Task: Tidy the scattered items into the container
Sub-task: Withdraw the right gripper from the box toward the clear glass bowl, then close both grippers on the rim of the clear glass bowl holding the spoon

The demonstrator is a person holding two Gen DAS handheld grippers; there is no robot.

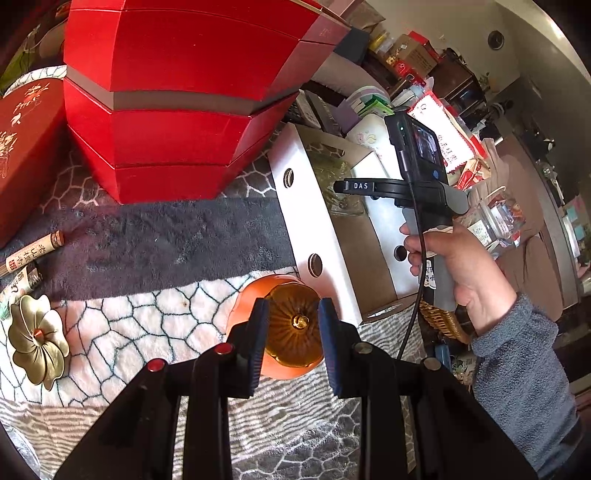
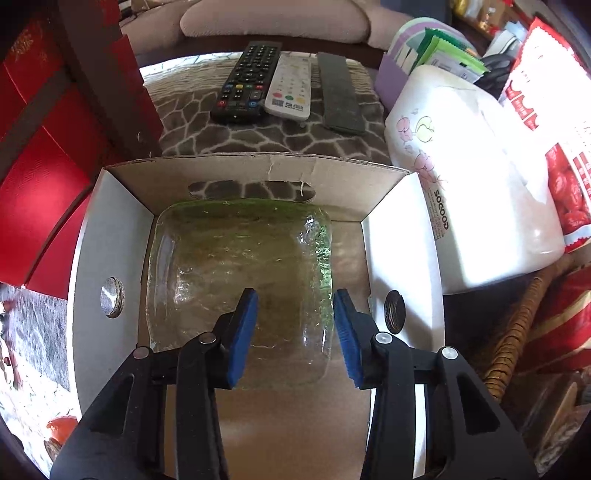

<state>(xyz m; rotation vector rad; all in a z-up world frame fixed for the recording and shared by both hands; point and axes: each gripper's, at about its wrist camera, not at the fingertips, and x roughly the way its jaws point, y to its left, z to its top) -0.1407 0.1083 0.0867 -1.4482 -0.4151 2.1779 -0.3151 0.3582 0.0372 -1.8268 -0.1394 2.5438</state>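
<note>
Centrally, left tongs (image 1: 293, 325) grip the orange pumpkin-shaped jar (image 1: 284, 325), cardboard box (image 1: 314, 221) upper right; right tongs (image 2: 295, 332) gape above glass dish (image 2: 236, 266).

Sunlit living-room table under a plush grey-and-white throw with a cracked-stone pattern (image 1: 140, 317), crowded by a tall red octagonal tiered gift box (image 1: 184, 92), a black remote (image 2: 247, 79), a white remote (image 2: 290, 86) and a floral-printed white tissue pack (image 2: 476, 192). Beyond, a pale beige cushioned sofa (image 2: 273, 16), cluttered shelves of cartons and packets (image 1: 413, 59) against a plain off-white wall (image 1: 532, 44), and a woven wicker basket (image 2: 517, 332) at the table's edge, in hard daylight and deep shadow.
</note>
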